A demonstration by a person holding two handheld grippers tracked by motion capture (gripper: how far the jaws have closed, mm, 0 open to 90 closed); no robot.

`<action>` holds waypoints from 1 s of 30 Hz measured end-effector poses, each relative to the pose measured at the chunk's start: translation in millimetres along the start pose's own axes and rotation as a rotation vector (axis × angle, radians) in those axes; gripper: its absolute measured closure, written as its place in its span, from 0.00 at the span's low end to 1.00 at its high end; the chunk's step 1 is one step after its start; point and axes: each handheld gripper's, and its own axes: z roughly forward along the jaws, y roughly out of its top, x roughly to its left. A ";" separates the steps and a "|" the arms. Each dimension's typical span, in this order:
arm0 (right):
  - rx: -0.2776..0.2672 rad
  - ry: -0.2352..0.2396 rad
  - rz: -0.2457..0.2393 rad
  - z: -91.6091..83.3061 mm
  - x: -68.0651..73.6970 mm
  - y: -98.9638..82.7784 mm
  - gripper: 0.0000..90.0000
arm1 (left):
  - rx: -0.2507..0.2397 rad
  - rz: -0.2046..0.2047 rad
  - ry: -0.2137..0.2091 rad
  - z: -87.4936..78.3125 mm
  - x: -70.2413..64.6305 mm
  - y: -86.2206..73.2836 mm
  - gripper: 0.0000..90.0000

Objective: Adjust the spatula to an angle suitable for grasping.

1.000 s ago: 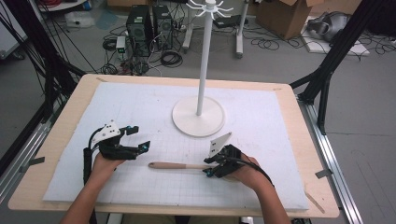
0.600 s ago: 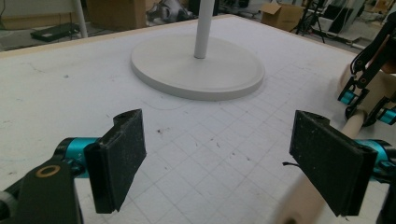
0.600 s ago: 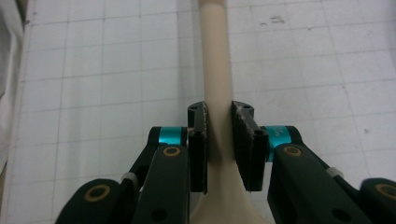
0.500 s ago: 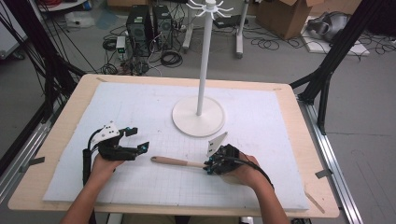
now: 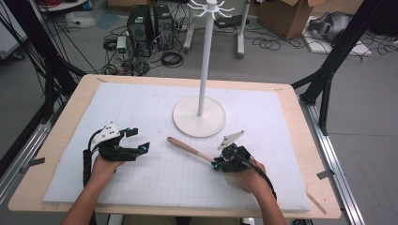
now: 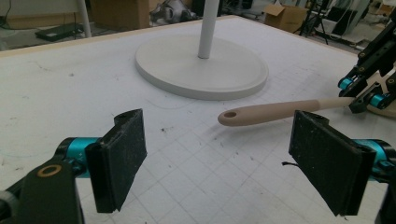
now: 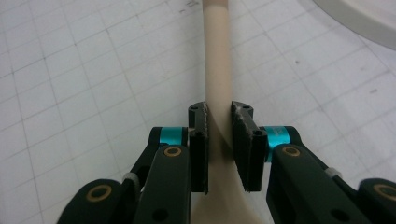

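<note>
A beige utensil (image 5: pixel 187 148) with a long handle and a hole at its tip lies slantwise over the white mat (image 5: pixel 141 103). Its free end points up-left, toward the stand. My right gripper (image 5: pixel 217 164) is shut on the handle near the wider end. In the right gripper view the two pads (image 7: pixel 200 140) press the utensil's (image 7: pixel 217 56) handle from both sides, and its wider end is hidden under my right gripper (image 7: pixel 219 116). My left gripper (image 5: pixel 139 139) rests at the mat's left, open and apart from the utensil. Between the wide jaws of my left gripper (image 6: pixel 223 154) is bare mat, with the utensil (image 6: pixel 271 111) beyond.
A white stand with a round base (image 5: pixel 199 117) and a tall pole (image 5: pixel 205 61) topped by hooks stands at the mat's centre back, just beyond the utensil's tip. The wooden table edge (image 5: pixel 309 140) frames the mat. Cables and computer cases lie on the floor behind.
The utensil lay level across the mat before. Its free end has swung away from the person toward the stand, and the right gripper has shifted slightly with it. The left gripper has stayed still.
</note>
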 end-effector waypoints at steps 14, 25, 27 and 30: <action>0.020 -0.079 0.152 -1.9 4.4 -2.5 0.86 | -0.003 -0.003 0.006 0.4 -0.1 -1.7 0.22; -0.136 -0.097 0.173 -19.4 0.0 -3.7 0.56 | -0.031 -0.017 -0.010 0.6 -1.0 -3.3 0.24; -0.186 -0.136 0.161 -26.0 -1.6 -7.4 0.46 | -0.050 -0.029 -0.008 0.4 -1.4 -3.1 0.23; -0.283 -0.189 0.135 -36.2 -2.4 -16.1 0.36 | -0.082 -0.042 0.015 -1.0 -1.4 -3.2 0.20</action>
